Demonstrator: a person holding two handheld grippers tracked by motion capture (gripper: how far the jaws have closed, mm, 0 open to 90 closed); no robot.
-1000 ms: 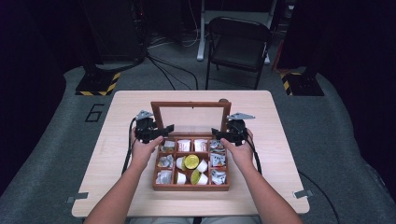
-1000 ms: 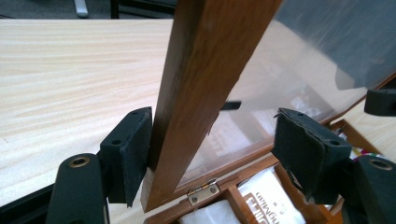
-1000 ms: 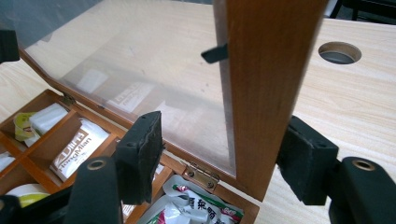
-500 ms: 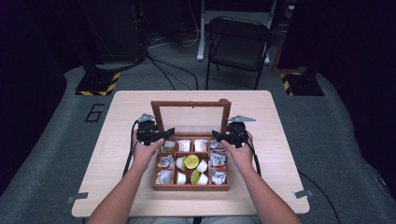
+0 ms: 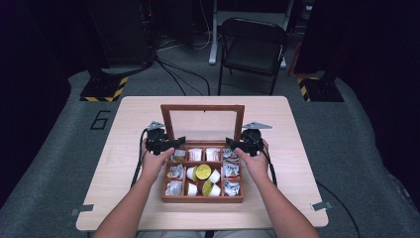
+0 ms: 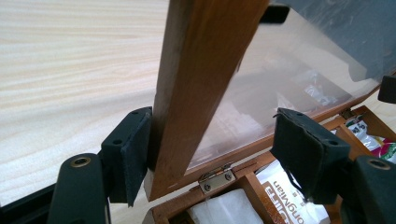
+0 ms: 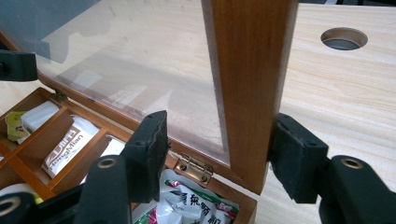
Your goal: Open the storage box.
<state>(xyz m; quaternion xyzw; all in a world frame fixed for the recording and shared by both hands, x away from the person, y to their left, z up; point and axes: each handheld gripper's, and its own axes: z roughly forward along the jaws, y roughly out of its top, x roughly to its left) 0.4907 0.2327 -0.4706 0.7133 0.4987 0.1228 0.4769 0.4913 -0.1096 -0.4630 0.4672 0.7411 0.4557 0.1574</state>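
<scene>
At the far edge of the wooden box, the glass-paned lid stands upright on its hinges, and both grippers are set at its two side rails. The left gripper straddles the lid's left rail: in the left gripper view its outer pad lies against the wood while the other pad stands well off over the pane, so the jaws, which have just been closing, are still open around the rail. The right gripper stands likewise at the right rail, outer pad touching or just beside the wood, inner pad apart from the glass, its jaws also just closing and not yet clamped.

The box sits near the middle of the bench, its compartments full of sachets and small cups.

The step in hand appears to be taking hold of the lid at both rails, probably to swing it down. Next, both jaws should finish closing evenly, then tip the lid together about the hinges, keeping the inner pads light on the glass.
</scene>
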